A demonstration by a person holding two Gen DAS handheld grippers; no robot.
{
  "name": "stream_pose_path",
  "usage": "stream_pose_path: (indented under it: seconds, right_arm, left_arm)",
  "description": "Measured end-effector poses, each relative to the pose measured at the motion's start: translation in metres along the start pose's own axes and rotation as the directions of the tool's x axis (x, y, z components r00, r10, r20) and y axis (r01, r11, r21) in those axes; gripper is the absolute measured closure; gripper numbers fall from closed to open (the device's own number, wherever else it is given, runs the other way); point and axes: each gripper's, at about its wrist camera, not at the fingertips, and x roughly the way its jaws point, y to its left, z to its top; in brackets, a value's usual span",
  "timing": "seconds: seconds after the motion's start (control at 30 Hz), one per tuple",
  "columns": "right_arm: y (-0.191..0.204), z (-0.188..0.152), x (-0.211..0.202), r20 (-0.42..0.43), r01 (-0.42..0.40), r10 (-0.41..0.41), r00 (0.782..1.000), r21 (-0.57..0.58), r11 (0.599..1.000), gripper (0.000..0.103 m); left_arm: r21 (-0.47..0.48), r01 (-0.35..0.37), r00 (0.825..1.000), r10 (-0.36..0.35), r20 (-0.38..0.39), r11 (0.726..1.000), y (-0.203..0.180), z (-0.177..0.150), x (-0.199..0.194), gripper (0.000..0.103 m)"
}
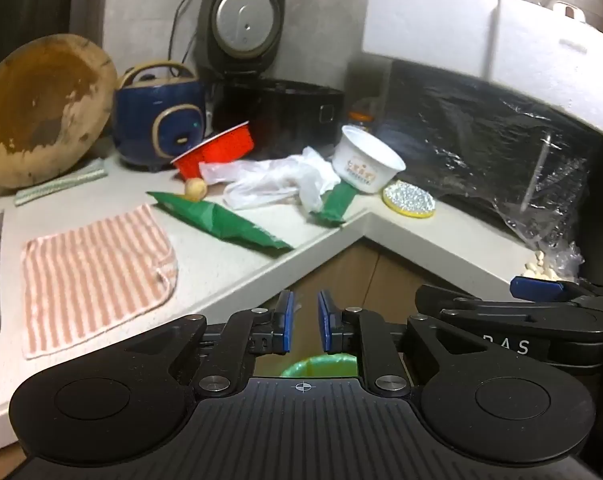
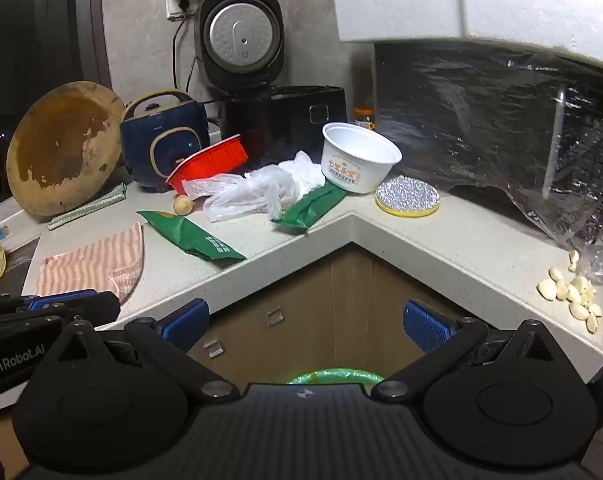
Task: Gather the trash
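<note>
On the counter point(image 2: 401, 240) all the trash lay uncollected: green wrappers point(image 2: 189, 238), plastic bag point(image 2: 245, 192), white bowl point(image 2: 357, 160). Left gripper point(image 1: 304, 322) was nearly clenched, empty; right gripper point(image 2: 306, 324) gaped wide above the bin point(image 2: 335, 376).

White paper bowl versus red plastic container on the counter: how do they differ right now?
The white paper bowl is round, printed on its side and only slightly tilted, mouth upward. The red plastic container is rectangular, ribbed and tipped steeply against the blue cooker. The bowl rests on a green wrapper. Both look empty and flank the crumpled clear plastic bag.
</note>
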Motion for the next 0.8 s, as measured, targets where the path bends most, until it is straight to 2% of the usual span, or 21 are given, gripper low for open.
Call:
stream_pose_path:
  seconds: [0.1, 0.17, 0.27, 0.33, 0.8]
  right_arm:
    - [0.004, 0.004, -0.004, 0.01, -0.012, 0.012, 1.0, -0.017, 1.0, 0.0]
    - [0.005, -0.002, -0.001, 0.006, -0.014, 0.014, 1.0, -0.013, 1.0, 0.0]
    - [0.005, -0.006, -0.001, 0.001, -0.008, 0.008, 1.0, -0.025, 1.0, 0.0]
    - [0.008, -0.006, 0.002, -0.004, -0.001, 0.001, 1.0, -0.034, 0.999, 0.0]
    - [0.013, -0.003, 0.003, -0.015, 0.008, -0.008, 1.0, -0.041, 0.999, 0.0]
  left_arm:
    - [0.009, 0.004, 1.0, -0.004, 0.03, 1.0, -0.003, -0.005, -0.015, 0.086]
    - [-0.033, 0.007, 0.999, -0.009, -0.042, 0.999, 0.007, -0.001, 0.005, 0.086]
    - [-0.02, 0.003, 0.999, -0.003, -0.033, 1.0, 0.003, -0.01, 0.004, 0.086]
    - [-0.059, 0.01, 0.998, -0.014, -0.062, 0.998, 0.011, -0.007, 0.008, 0.086]
    - [-0.073, 0.003, 0.997, -0.009, -0.078, 0.997, 0.015, -0.006, 0.007, 0.086]
